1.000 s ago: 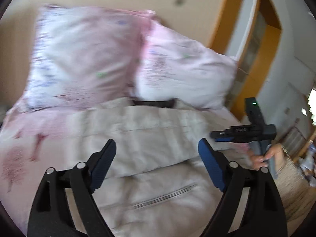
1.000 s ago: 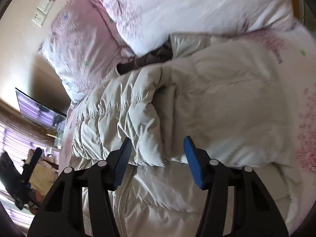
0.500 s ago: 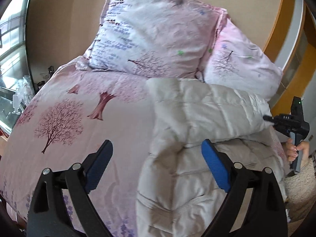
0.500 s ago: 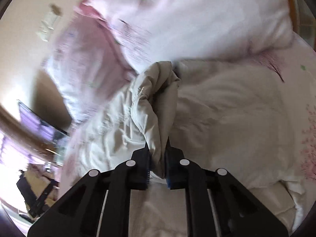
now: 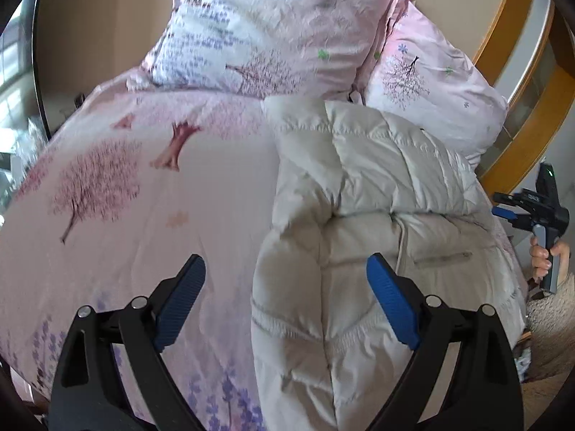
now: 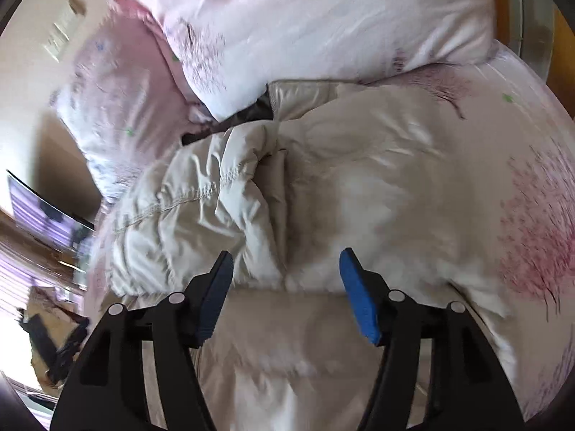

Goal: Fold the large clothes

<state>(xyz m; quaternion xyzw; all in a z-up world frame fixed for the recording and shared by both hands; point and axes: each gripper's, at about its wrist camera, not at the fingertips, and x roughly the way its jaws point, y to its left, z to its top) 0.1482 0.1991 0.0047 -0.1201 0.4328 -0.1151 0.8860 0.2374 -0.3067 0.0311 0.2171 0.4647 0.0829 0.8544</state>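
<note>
You get bright, soft daylight in both views, strongest from the window (image 5: 14, 72) at the left edge. Fisheye bending curves everything near the black corners. Your right wrist view is smeared by motion blur; the pillows (image 6: 287, 18) at its top wash out.

Right gripper released sleeve.
My right gripper (image 6: 285, 285), clamped on the puffer jacket (image 6: 359, 194) sleeve (image 6: 201, 215) half a second ago, now gapes; sleeve lies folded across.
</note>
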